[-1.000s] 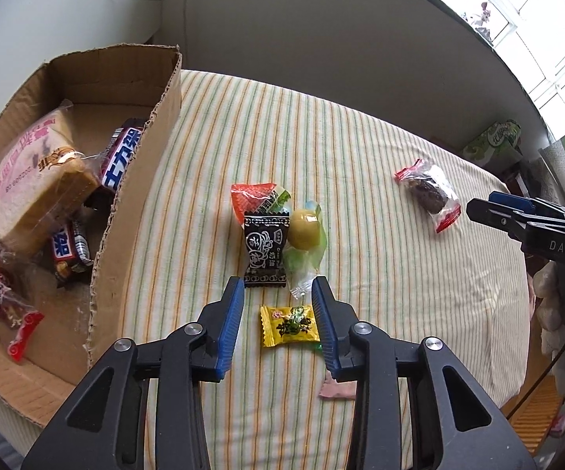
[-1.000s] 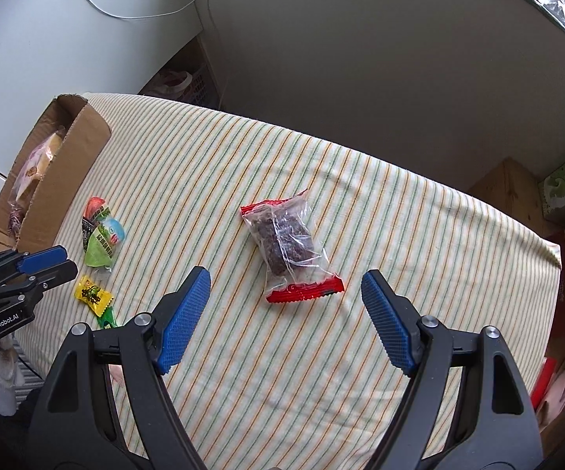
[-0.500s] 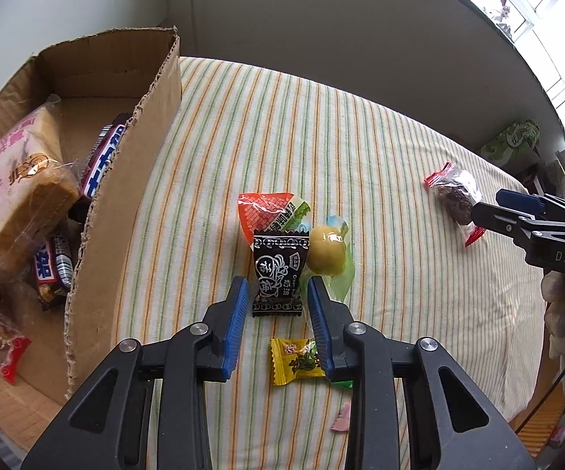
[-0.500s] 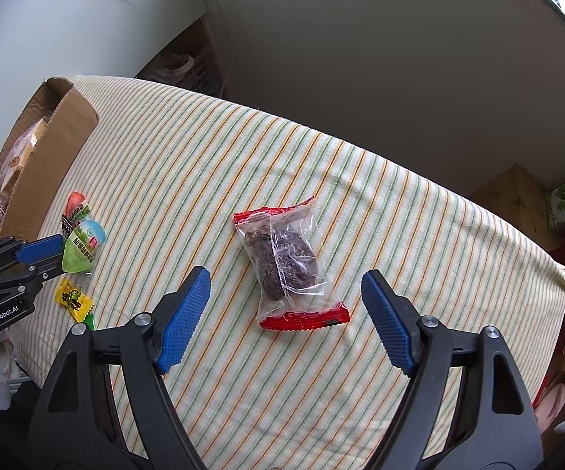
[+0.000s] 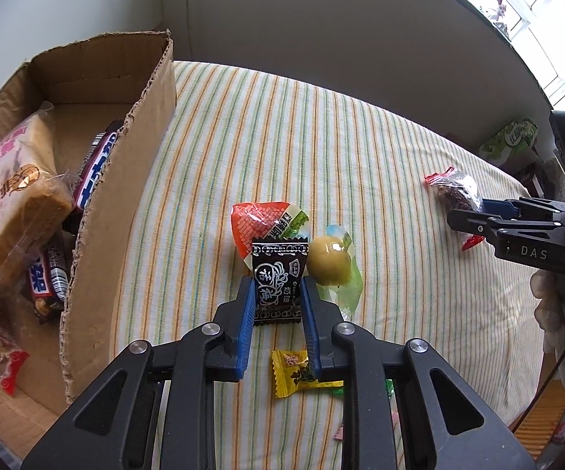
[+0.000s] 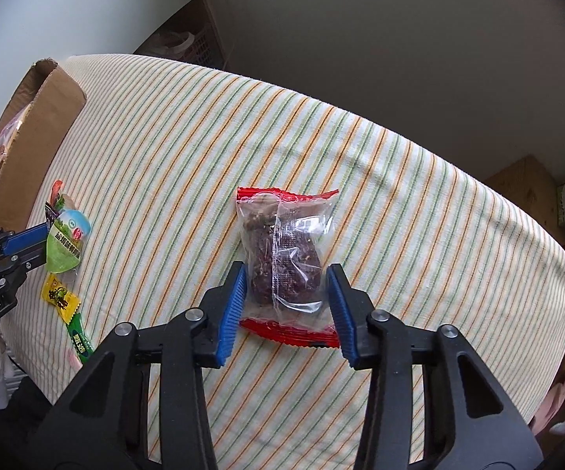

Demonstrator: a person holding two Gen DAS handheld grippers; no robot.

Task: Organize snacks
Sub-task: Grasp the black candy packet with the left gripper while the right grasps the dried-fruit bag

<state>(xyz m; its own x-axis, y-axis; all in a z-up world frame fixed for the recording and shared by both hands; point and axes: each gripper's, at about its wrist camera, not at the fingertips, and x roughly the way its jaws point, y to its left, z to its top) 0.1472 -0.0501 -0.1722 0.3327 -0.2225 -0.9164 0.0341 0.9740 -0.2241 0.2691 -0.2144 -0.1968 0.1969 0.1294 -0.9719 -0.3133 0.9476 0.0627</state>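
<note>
On the striped cloth point(image 5: 361, 164) lies a black candy packet point(image 5: 278, 274). My left gripper point(image 5: 277, 288) has its jaws closing on it, both blue pads against the packet's sides. Touching the packet are a red-and-green packet point(image 5: 263, 221) and a yellow ball in a green wrapper point(image 5: 329, 266). A yellow candy point(image 5: 294, 372) lies under the left fingers. My right gripper point(image 6: 286, 272) points down over a clear packet of dark snack with red ends point(image 6: 282, 250). Its jaws are closing, and the pads meet the packet's edges.
An open cardboard box point(image 5: 125, 164) stands at the left, with a bagged cake slice point(image 5: 12, 196) and several wrapped bars inside. The cloth's far edge meets a grey wall. A green carton point(image 5: 513, 141) sits beyond the right edge. A gloved hand point(image 5: 553, 301) holds the right gripper.
My left gripper slid forward from the yellow candy to the black packet and narrowed onto it. My right gripper sank over the clear packet, and its wide jaws came in to the packet's sides.
</note>
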